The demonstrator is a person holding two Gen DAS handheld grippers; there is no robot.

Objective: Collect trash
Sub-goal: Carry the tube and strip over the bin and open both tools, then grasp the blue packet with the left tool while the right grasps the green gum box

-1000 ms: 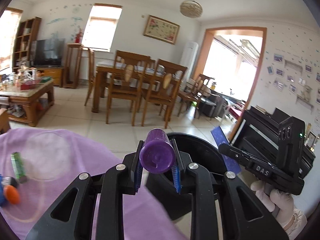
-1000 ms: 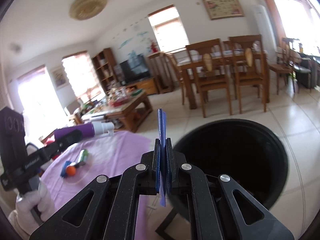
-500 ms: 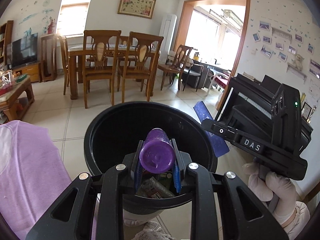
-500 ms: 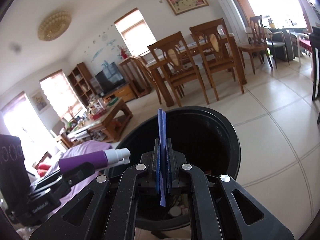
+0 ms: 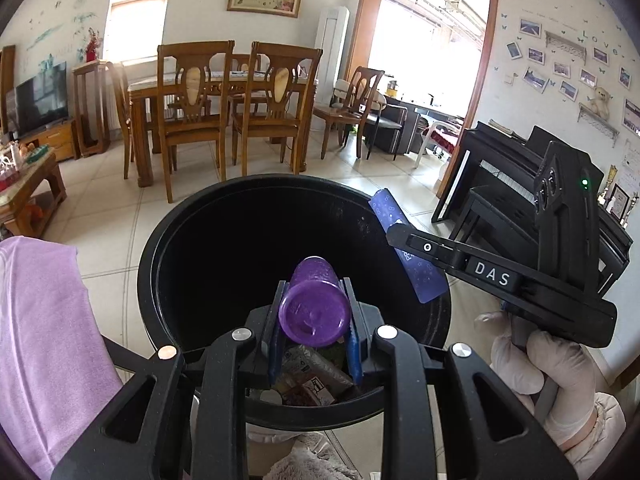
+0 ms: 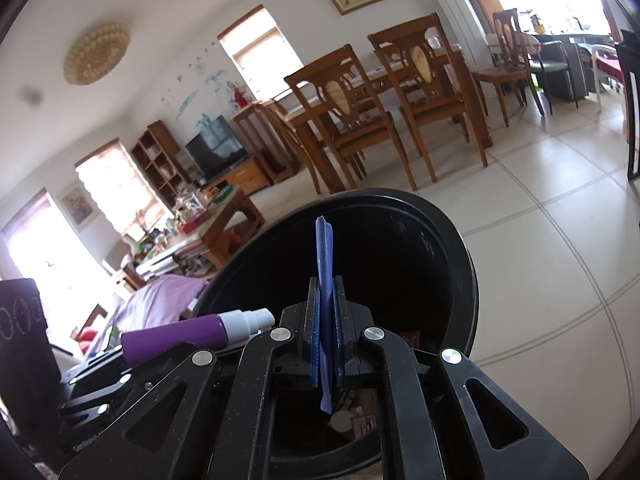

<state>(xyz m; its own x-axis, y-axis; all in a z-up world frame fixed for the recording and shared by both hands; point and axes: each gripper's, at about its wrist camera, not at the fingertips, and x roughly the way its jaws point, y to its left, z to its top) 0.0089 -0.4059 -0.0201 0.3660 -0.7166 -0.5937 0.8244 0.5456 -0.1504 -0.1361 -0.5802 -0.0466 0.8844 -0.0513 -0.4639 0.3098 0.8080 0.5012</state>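
My left gripper (image 5: 314,320) is shut on a purple spray bottle (image 5: 314,308) and holds it over the near side of a round black trash bin (image 5: 160,248). The bottle also shows in the right wrist view (image 6: 180,336), white nozzle toward the bin. My right gripper (image 6: 326,320) is shut on a flat blue wrapper (image 6: 325,256), held edge-on over the bin (image 6: 468,276). In the left wrist view the wrapper (image 5: 404,248) hangs over the bin's right rim. Several pieces of trash (image 5: 308,380) lie at the bin's bottom.
A purple cloth (image 5: 44,320) covers the table to the left of the bin. A wooden dining table with chairs (image 5: 224,100) stands across the tiled floor. A black piano (image 5: 512,184) is at the right. A cluttered coffee table (image 6: 212,216) stands beyond the cloth.
Both grippers have moved from over the purple cloth to over the bin and tilted downward. Each still holds its item.
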